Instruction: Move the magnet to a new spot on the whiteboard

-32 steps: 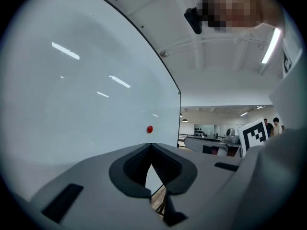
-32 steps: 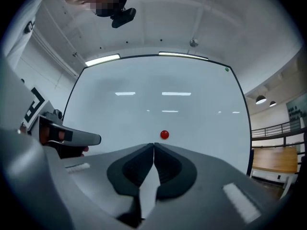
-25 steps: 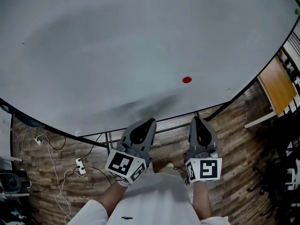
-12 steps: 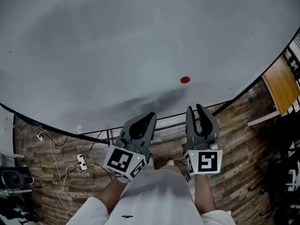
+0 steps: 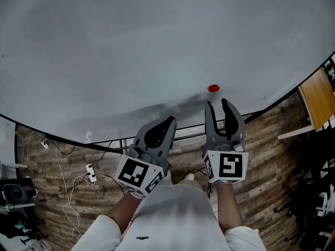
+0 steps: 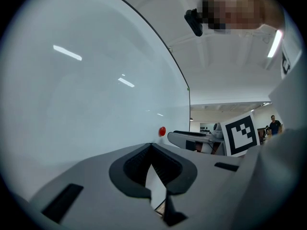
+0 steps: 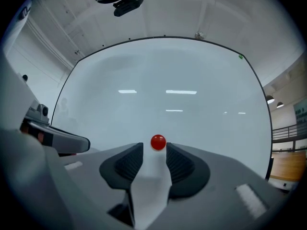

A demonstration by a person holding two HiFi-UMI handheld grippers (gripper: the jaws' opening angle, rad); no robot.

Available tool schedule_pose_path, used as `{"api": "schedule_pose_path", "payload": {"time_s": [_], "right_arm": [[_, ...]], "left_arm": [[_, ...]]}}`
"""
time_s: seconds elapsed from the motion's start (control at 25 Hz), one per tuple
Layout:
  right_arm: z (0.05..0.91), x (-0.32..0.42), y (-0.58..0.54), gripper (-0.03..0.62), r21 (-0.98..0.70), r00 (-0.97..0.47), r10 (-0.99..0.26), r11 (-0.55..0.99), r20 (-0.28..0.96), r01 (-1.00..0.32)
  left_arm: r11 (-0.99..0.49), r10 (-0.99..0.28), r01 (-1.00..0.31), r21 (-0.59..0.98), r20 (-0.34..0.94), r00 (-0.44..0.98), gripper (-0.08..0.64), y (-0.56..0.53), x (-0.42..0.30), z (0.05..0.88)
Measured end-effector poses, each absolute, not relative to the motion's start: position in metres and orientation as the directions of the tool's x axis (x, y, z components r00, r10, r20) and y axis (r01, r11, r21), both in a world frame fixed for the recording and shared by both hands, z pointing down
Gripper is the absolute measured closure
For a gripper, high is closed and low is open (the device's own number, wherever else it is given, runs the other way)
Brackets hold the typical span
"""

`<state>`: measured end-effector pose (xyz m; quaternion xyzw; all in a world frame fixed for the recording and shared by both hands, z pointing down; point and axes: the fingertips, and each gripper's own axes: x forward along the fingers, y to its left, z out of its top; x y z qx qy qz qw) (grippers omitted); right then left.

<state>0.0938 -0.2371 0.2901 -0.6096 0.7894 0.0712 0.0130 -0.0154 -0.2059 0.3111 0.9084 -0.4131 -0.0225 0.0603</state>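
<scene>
While my right gripper has just spread its jaws, nothing between them yet, red magnet sits on whiteboard just ahead of tips. Likely small, hard, light, slippery, clinging to board: pinch its sides squarely. Left gripper clenched, empty.

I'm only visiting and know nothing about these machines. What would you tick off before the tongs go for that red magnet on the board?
1. Right tongs open: ok. The jaws have just been opening, and nothing is between them.
2. Magnet lined up with the gap: ok.
3. Magnet reached: not ok. It sits just ahead of the tips.
4. Left tongs out of the way: ok. They are shut, empty and off to the side.
5. Whiteboard has bare room for a new spot: ok.
</scene>
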Motion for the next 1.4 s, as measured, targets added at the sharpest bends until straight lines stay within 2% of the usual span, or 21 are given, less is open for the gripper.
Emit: {"api": "schedule_pose_path", "payload": {"time_s": [0.6,1.4], "right_arm": [[0.286,0.092,-0.276,0.445,0.102,-0.21,-0.972,0.199,-0.105,-0.975],[0.284,0.093,-0.264,0.464,0.088,-0.252,-0.963,0.245,-0.093,-0.966]], "left_arm": [[-0.634,-0.766,-0.759,0.149,0.014,0.643,0.554,-0.223,-0.022,0.317],[-0.619,-0.779,-0.772,0.146,0.006,0.626,0.554,-0.211,-0.027,0.313]]}}
